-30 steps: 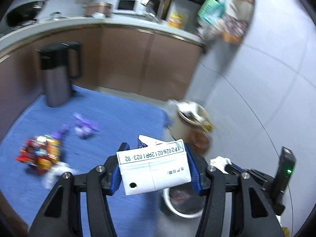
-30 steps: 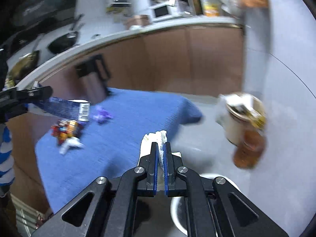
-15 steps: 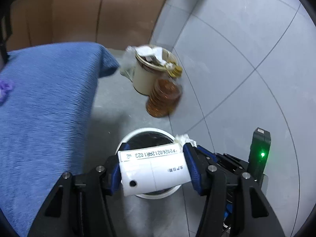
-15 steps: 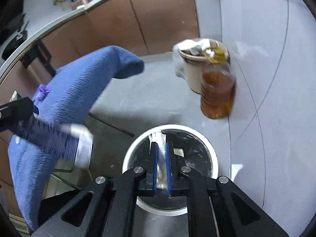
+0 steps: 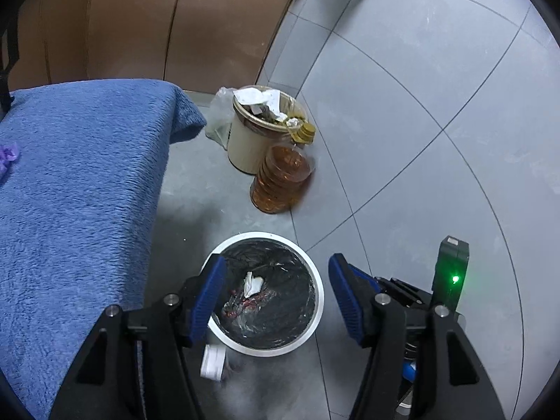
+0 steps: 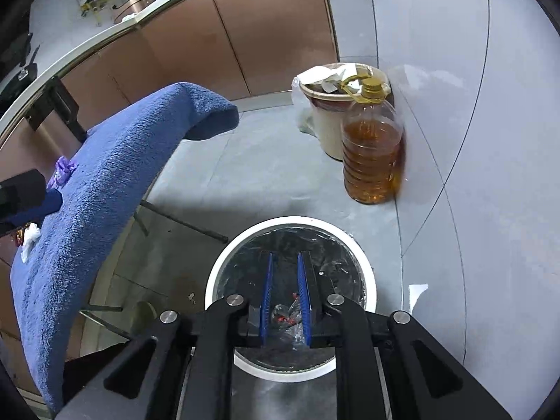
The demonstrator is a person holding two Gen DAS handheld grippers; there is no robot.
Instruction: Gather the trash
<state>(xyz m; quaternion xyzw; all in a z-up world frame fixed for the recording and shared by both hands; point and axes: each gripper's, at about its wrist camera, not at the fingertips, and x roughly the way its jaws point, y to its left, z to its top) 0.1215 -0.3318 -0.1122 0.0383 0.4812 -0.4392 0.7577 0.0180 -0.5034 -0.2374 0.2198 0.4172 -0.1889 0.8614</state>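
Note:
A white-rimmed trash bin (image 5: 316, 294) with a black liner stands on the floor below both grippers; it also shows in the right wrist view (image 6: 367, 276). A white tissue wad (image 5: 252, 282) and a clear wrapper with red bits (image 5: 241, 306) lie inside. My left gripper (image 5: 276, 273) is open wide and empty above the bin. A white carton (image 5: 213, 362) is blurred at the bin's near left rim, below the left finger. My right gripper (image 6: 285, 269) is open a little and empty over the bin.
A table with a blue towel (image 5: 70, 182) is on the left, with purple trash (image 6: 63, 169) and a white tissue (image 6: 29, 238) on it. A full cream bin (image 5: 252, 133) and an oil bottle (image 6: 372, 150) stand by the wall. Brown cabinets (image 5: 140, 24) lie behind.
Both grippers have opened over the bin. The left let go of the white carton, which now drops at the bin's rim. The right let go of the tissue, which now lies inside.

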